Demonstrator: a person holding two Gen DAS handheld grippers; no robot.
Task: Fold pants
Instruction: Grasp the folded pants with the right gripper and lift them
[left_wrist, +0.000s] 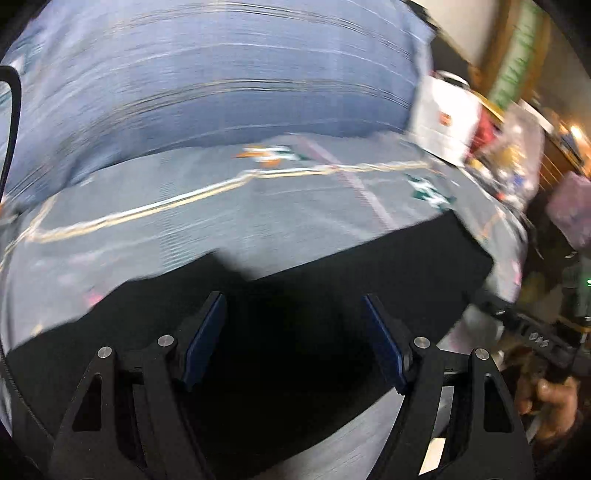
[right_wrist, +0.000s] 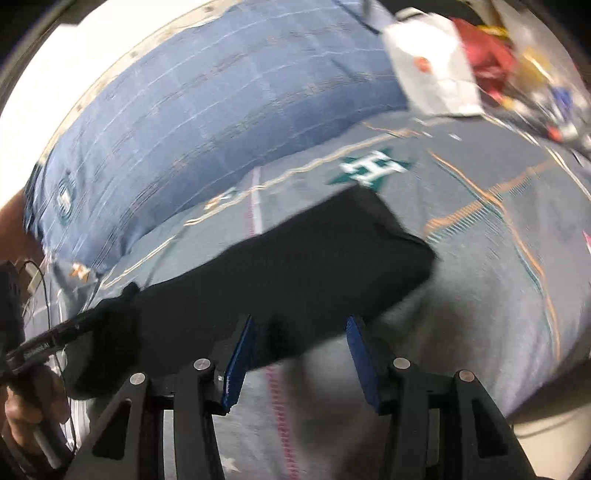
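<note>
Black pants (left_wrist: 295, 317) lie folded in a flat band on a grey patterned bedsheet (left_wrist: 184, 229). In the left wrist view my left gripper (left_wrist: 293, 314) is open just above the pants, nothing between its blue pads. In the right wrist view the pants (right_wrist: 280, 266) stretch from lower left to upper right. My right gripper (right_wrist: 299, 336) is open at their near edge, and the cloth passes in front of the pads without being pinched. The left gripper (right_wrist: 55, 339) and the hand holding it show at the far left. Both views are motion-blurred.
A blue checked pillow (right_wrist: 207, 107) lies behind the pants. A white bag (right_wrist: 432, 62) and a heap of red and mixed items (right_wrist: 491, 48) sit at the far right corner of the bed. The other hand-held gripper (left_wrist: 539, 343) shows at the right.
</note>
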